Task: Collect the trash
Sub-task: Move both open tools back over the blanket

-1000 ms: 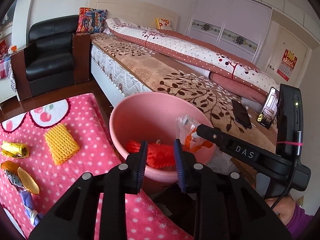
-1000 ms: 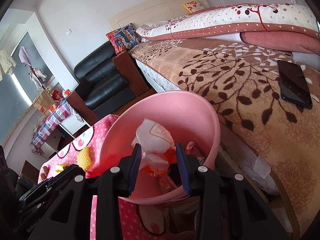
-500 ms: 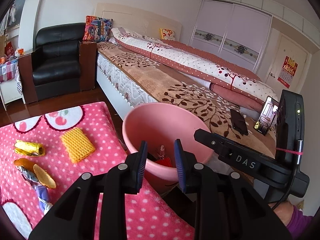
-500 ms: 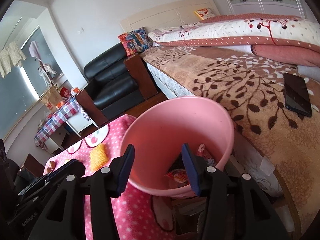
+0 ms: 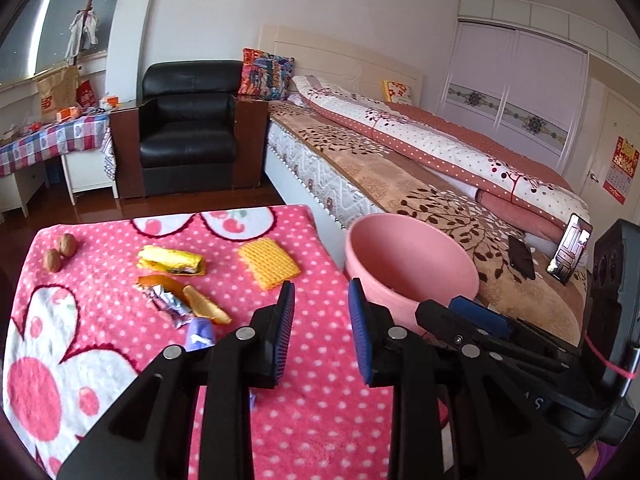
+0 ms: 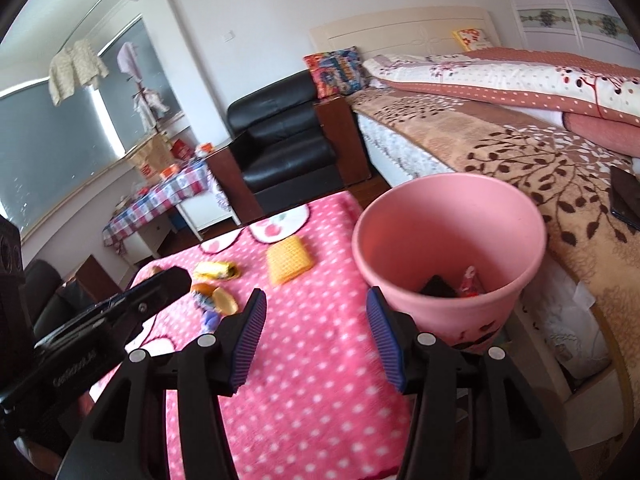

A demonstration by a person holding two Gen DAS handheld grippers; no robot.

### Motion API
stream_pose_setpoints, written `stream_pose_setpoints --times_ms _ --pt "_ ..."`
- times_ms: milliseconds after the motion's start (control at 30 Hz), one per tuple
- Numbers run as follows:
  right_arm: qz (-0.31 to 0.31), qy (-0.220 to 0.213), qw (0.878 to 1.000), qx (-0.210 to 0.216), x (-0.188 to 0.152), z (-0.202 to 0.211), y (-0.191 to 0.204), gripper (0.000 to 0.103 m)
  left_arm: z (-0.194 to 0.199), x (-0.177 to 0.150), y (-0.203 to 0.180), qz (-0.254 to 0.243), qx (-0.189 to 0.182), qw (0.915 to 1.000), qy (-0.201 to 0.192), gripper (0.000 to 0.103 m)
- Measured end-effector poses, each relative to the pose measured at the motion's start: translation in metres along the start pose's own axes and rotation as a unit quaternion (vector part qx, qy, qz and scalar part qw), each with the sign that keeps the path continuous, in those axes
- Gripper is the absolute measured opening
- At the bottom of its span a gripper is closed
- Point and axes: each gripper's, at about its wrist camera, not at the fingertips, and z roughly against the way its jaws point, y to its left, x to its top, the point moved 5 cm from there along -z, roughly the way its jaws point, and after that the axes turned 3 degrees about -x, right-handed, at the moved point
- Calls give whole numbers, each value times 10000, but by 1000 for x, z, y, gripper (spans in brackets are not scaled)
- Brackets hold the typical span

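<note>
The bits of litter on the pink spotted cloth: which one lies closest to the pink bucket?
The yellow foam net sleeve, a ribbed rectangle, lies nearest the pink bucket.

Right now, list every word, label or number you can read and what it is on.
No text reads in full.
White lettering on the body of the left gripper, right wrist view: blurred.
Letters on the body of the right gripper, jaws opening and empty, left wrist view: partly hidden.
Red print on the brown paper bag: too small.
Red wall calendar: too small.
</note>
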Motion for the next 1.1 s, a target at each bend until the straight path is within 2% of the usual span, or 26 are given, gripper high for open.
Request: stream_pose_setpoints --times_ms 200,467,633,900,1100 --pt "234 42 9995 209 -17 10 31 53 23 -17 23 179 230 9996 -11 28" --pt "623 101 9969 471 -33 24 67 62 48 -29 37 440 178 9988 -100 28" --pt "652 153 9963 547 -35 33 74 69 60 -34 44 681 127 9975 -120 28" --pt "736 -74 9964 422 -33 48 81 84 73 -33 48 821 -48 9961 -321 28" --pt "761 -268 9955 498 -29 54 86 86 73 -32 53 792 36 9963 -346 28"
